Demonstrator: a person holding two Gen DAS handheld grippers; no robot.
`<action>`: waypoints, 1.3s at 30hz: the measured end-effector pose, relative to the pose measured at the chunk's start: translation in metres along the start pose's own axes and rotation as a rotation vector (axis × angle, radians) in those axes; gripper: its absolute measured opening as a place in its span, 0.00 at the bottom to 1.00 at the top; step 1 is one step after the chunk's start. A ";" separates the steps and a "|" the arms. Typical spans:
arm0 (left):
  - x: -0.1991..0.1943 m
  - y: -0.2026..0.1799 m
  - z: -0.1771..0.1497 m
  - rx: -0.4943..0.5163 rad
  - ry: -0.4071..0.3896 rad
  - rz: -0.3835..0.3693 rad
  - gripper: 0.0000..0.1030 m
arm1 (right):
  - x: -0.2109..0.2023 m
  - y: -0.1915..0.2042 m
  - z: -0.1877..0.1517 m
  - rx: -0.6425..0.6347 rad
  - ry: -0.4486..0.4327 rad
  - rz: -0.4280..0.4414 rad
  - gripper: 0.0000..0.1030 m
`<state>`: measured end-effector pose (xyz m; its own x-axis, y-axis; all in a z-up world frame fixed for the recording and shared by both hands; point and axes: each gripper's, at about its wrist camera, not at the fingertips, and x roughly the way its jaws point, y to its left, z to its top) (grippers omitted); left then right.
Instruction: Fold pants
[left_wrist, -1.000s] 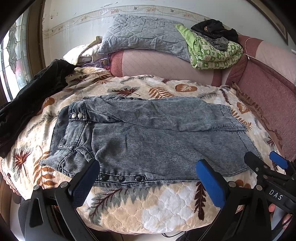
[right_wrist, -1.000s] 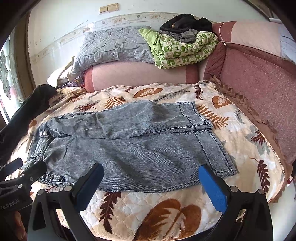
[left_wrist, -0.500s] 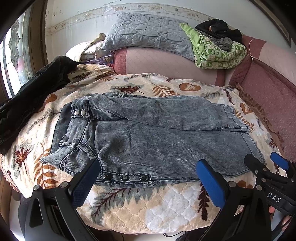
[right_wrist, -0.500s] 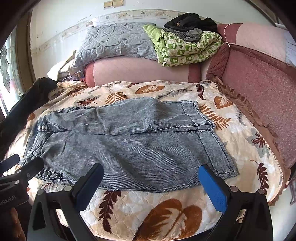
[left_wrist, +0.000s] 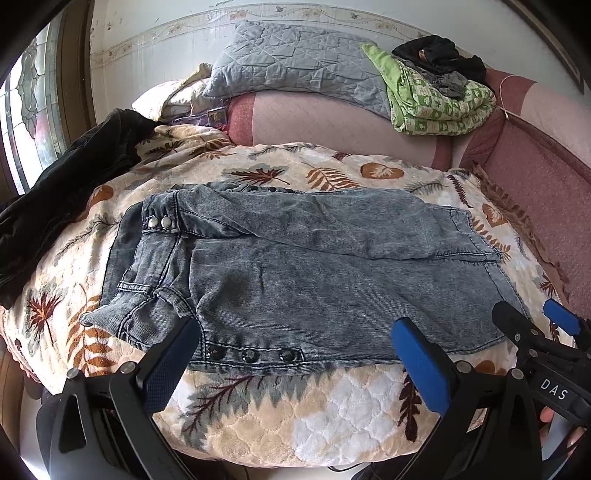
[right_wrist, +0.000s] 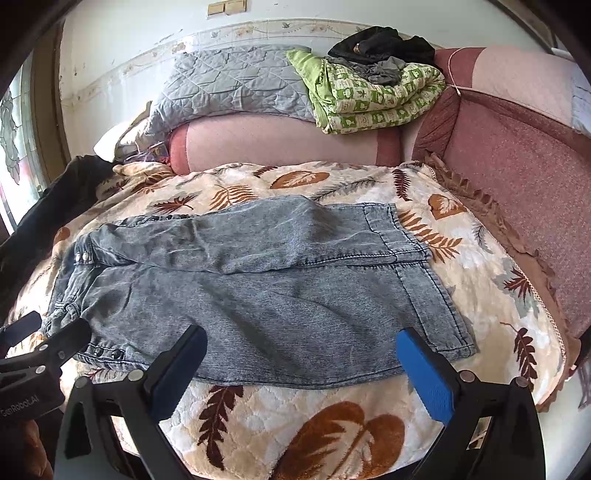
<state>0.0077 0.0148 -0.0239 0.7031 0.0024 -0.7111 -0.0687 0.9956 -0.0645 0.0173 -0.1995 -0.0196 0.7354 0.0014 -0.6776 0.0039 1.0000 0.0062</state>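
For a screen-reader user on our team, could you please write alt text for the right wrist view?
Grey denim pants lie flat, folded lengthwise, on a leaf-print blanket covering a bed. The open right gripper hovers at their near edge, holding nothing, with the left gripper at the far left. Behind are a grey pillow and a green quilt.

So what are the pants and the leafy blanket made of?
The pants look like gray washed denim: faded mottled weave, stitched seams, shiny metal snaps. The leaf blanket looks like soft quilted plush fleece, fuzzy with puffy stitched bumps. Fibers can't be confirmed.
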 end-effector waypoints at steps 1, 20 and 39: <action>0.000 0.000 0.000 0.002 0.000 0.001 1.00 | 0.000 0.000 0.000 0.001 -0.002 0.001 1.00; 0.001 0.010 -0.002 -0.015 0.024 -0.066 1.00 | 0.004 -0.003 -0.003 0.053 0.008 0.083 1.00; 0.068 0.136 0.091 -0.287 0.054 -0.263 1.00 | 0.101 -0.126 0.102 0.222 0.216 0.245 1.00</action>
<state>0.1110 0.1588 -0.0173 0.6852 -0.2624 -0.6795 -0.0911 0.8947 -0.4373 0.1605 -0.3263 -0.0135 0.5733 0.2646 -0.7754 0.0097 0.9442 0.3293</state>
